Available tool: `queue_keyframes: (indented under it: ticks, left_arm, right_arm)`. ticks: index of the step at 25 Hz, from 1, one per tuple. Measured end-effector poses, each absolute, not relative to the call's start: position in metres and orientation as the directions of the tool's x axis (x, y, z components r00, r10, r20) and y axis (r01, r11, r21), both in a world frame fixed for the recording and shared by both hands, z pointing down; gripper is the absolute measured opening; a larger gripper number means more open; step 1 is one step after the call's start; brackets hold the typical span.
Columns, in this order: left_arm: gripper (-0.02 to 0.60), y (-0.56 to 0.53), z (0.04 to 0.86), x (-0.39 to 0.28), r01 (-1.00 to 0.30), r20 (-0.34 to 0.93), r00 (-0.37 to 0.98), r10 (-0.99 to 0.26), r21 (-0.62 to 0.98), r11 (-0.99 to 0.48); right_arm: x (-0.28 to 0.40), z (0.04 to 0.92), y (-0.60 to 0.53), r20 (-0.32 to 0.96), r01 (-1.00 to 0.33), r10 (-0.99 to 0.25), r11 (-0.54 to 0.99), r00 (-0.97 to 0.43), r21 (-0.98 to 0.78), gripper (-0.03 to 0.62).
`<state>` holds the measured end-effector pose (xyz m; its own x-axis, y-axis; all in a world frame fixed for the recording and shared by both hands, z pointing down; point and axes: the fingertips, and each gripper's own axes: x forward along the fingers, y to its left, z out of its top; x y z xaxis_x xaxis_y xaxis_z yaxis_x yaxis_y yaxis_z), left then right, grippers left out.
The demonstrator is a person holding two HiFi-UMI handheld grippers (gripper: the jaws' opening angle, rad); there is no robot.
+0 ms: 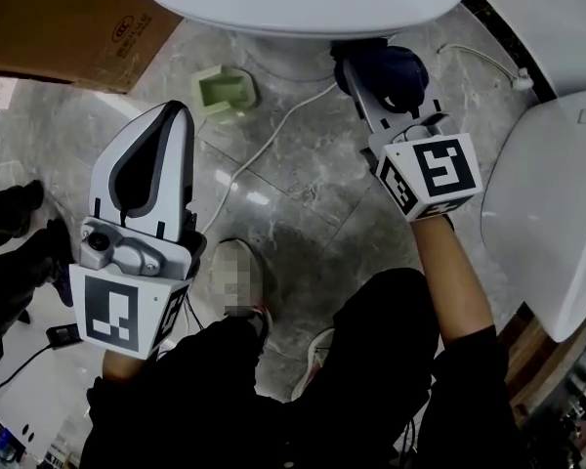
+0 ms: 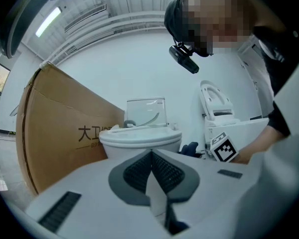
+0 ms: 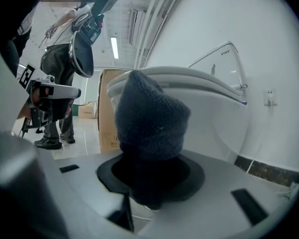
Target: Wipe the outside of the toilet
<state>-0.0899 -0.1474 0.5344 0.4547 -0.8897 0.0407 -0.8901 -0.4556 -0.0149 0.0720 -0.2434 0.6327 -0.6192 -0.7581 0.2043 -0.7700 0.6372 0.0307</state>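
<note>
presently, item one: white ceramic toilet [image 1: 303, 8], directly ahead of the person, its bowl overhanging the top of the head view and its pedestal standing on the floor below.

item two: dark blue knitted cloth [image 3: 150, 116], bunched into a rounded wad. the right gripper [image 1: 369, 91] has its fingers clamped on the lower end. the wad is raised just under the bowl's rim, near the pedestal; whether it touches the ceramic cannot be told.

item three: left gripper [image 2: 151, 158], fingers pressed together with nothing between them, held low and well apart from the toilet.

hazards, as judged: the grip is only on the cloth's tail, so dragging across the curved ceramic may pull it loose or fold it over. a thin white cable [image 1: 264, 145] trails past the pedestal, and a low sweep could snag it. a small pale green plastic block [image 1: 223, 91] lies just beside the base and may be knocked.

surface and room: glossy grey marble floor tiles [image 1: 303, 203], likely slippery. a brown cardboard box [image 2: 55, 138] stands to the left, a second white toilet fixture [image 1: 547, 213] to the right, with plain white walls and strip lights overhead.
</note>
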Motion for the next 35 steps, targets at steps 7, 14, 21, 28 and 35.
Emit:
queue_keyframes:
  ticks: [7,14,21,28,35]
  left_arm:
    - [0.010,-0.146,0.555,-0.089,-0.889,0.092,0.457,-0.885,0.008,-0.458]
    - [0.009,-0.147,0.560,-0.089,-0.884,0.076,0.468,-0.880,0.032,-0.467]
    - [0.011,-0.149,0.570,-0.087,-0.877,0.079,0.480,-0.874,0.041,-0.479]
    - [0.011,-0.153,0.575,-0.088,-0.872,0.086,0.490,-0.867,0.047,-0.488]
    - [0.010,-0.155,0.585,-0.087,-0.861,0.120,0.508,-0.853,0.054,-0.505]
  right_arm:
    - [0.070,0.666,-0.253,0.235,-0.774,-0.755,0.632,-0.612,0.015,0.118]
    - [0.067,0.717,-0.261,0.278,-0.789,-0.758,0.615,-0.590,0.001,0.117]
    - [0.065,0.762,-0.266,0.335,-0.790,-0.740,0.612,-0.584,-0.025,0.117]
    - [0.063,0.806,-0.268,0.391,-0.797,-0.720,0.601,-0.574,-0.064,0.117]
    - [0.064,0.862,-0.272,0.536,-0.812,-0.661,0.577,-0.525,-0.083,0.117]
